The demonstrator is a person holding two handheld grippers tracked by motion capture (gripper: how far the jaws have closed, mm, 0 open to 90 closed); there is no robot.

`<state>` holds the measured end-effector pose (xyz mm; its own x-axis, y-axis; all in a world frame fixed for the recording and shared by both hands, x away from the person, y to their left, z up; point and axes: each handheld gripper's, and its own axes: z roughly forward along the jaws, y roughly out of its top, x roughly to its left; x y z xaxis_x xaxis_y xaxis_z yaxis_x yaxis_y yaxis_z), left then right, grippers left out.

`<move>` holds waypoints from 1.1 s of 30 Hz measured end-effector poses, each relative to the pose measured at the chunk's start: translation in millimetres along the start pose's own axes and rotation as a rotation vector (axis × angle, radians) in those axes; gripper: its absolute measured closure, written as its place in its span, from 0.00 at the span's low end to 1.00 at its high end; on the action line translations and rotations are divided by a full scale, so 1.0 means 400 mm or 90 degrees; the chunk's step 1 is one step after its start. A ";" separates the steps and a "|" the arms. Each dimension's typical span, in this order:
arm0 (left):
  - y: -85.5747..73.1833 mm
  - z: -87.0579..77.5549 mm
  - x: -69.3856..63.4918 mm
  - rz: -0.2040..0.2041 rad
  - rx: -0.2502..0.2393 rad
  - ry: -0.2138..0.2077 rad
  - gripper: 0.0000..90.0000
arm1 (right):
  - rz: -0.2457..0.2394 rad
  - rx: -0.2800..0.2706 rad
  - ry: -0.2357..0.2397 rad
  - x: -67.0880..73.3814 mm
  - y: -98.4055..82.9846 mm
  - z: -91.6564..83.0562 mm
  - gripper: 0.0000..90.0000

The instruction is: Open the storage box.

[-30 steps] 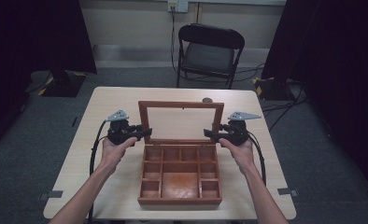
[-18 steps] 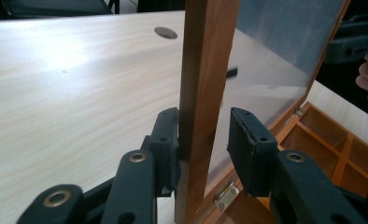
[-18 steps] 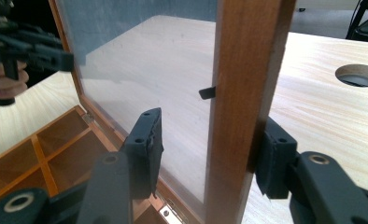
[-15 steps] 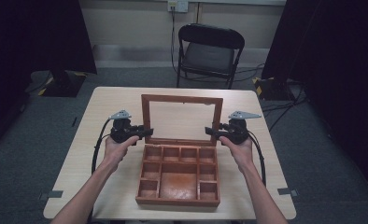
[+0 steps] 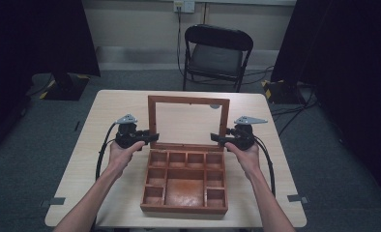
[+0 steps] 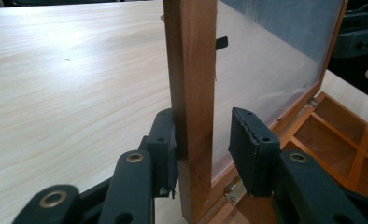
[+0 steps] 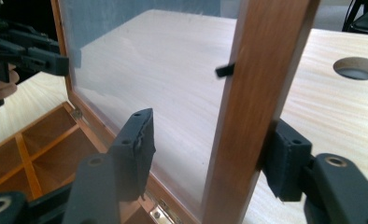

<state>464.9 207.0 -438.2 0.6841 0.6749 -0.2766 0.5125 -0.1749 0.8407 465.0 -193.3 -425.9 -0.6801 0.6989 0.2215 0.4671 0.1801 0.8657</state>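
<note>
A wooden box (image 5: 184, 209) with several bare compartments stands on the table, its glass-paned lid (image 5: 188, 99) raised nearly upright at the back. My left gripper (image 5: 152, 137) is open and straddles the lid's left rail (image 6: 191, 56) low down. In the left gripper view (image 6: 203, 119), one pad touches the wood and the other stands a little off the glass side. My right gripper (image 5: 215, 139) is open around the right rail (image 7: 266, 60). In the right gripper view (image 7: 215, 123), the outer pad rests against the wood and the inner pad stays well clear of it.
The light wooden table (image 5: 106, 111) has a round cable hole (image 7: 357, 67) behind the lid. A black folding chair (image 5: 216, 53) stands beyond the far edge. Dark curtains hang on both sides. Cables trail from each gripper along the forearms.
The lid has swung up from a backward tilt to nearly upright, with both grippers riding on its side rails. The box base has barely moved.
</note>
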 end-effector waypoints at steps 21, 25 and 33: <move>-0.016 0.024 0.034 -0.031 0.020 -0.002 0.66 | 0.016 0.027 -0.046 -0.022 -0.034 0.037 0.51; -0.018 0.028 0.041 -0.036 0.025 -0.004 0.65 | 0.024 0.031 -0.049 -0.026 -0.034 0.043 0.50; -0.016 0.038 0.053 -0.045 0.031 -0.005 0.63 | 0.032 0.031 -0.060 -0.033 -0.029 0.056 0.48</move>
<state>484.0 211.6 -456.3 0.6489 0.6814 -0.3386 0.5841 -0.1609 0.7956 481.4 -189.3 -448.7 -0.6005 0.7690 0.2191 0.5279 0.1754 0.8310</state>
